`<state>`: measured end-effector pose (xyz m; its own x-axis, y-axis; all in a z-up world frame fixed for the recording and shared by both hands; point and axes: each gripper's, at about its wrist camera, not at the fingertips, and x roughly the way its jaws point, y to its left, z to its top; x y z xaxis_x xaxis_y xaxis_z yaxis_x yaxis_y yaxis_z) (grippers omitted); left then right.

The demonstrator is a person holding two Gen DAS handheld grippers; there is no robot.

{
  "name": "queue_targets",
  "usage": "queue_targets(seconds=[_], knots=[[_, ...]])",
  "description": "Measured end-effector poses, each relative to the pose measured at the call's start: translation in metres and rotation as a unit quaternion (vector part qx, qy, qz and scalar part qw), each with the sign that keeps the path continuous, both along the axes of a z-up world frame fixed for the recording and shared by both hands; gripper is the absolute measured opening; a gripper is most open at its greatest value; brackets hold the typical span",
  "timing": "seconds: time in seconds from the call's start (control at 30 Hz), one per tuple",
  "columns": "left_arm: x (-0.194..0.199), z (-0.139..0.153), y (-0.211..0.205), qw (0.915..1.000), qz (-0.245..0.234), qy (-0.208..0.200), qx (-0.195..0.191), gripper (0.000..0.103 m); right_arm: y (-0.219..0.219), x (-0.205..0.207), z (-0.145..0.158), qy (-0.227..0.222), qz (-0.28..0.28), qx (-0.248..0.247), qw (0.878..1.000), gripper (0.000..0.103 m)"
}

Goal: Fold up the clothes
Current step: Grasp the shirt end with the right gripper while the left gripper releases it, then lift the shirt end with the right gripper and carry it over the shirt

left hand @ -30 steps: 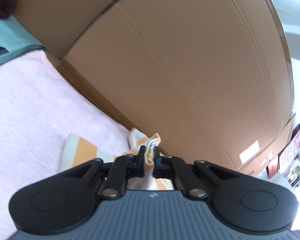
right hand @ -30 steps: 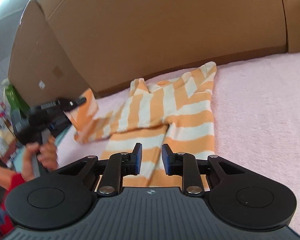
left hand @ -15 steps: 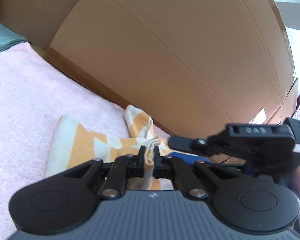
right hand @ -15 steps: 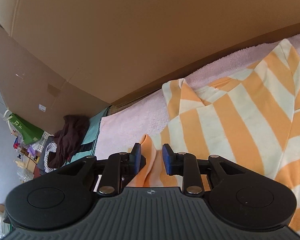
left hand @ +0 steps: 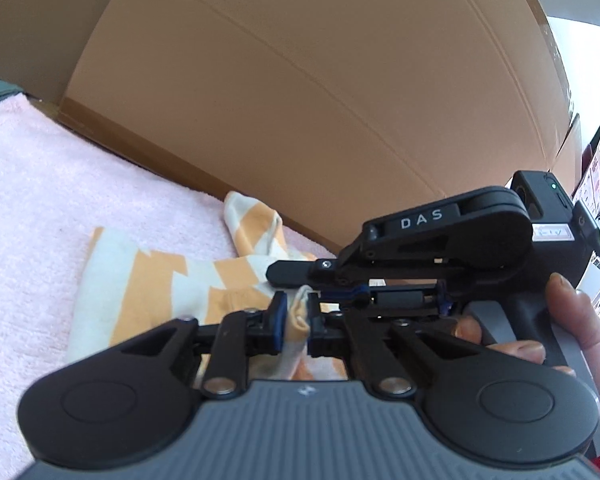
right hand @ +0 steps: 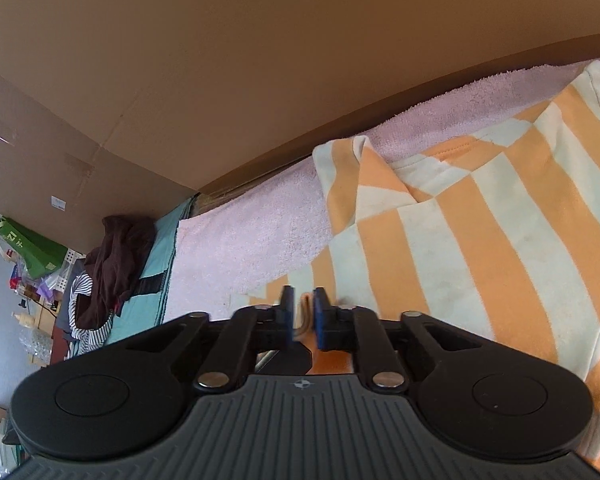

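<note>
Fabric of the striped garment is spread on the pink towel, against the cardboard wall at the far side. One bunched corner is clamped between the fingers of the left gripper. A thin edge of the same cloth lies between the fingers of the right gripper, which are nearly together on it; a firm clamp cannot be confirmed from the blurred view.

The two grippers are seen just beside each other in the left view, the right gripper crossing above the left fingers. Risks are judged as follows:

- Collision of the grippers, caused by the close spacing.
- Slip of the thin edge from the right fingers, if only a little cloth is caught.
- A skewed fold, if the bunched corner is released while wrinkled.
- Drag of the towel, if the cloth is pulled low across it.

A dark heap lies well apart at the far left.
</note>
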<state>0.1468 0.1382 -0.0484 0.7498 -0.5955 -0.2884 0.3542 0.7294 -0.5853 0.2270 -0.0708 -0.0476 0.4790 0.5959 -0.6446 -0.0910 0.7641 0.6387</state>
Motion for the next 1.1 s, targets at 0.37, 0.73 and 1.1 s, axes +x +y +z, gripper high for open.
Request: queue_targets(seconds=[0.37, 0.73, 1.1], knots=[[-0.016, 0.01, 0.0, 0.9887, -0.117, -0.045, -0.083, 0.007, -0.028, -0.011, 0.024, -0.043, -0.031, 0.053, 0.997, 0.004], [-0.013, 0.012, -0.056, 0.9854, -0.167, -0.029, 0.015, 0.045, -0.079, -0.035, 0.08, -0.113, -0.06, 0.143, 0.981, 0.004], [-0.001, 0.012, -0.075, 0.989, -0.129, -0.01, 0.073, 0.05, -0.151, -0.086, 0.109, -0.173, -0.096, 0.241, 0.95, 0.004]])
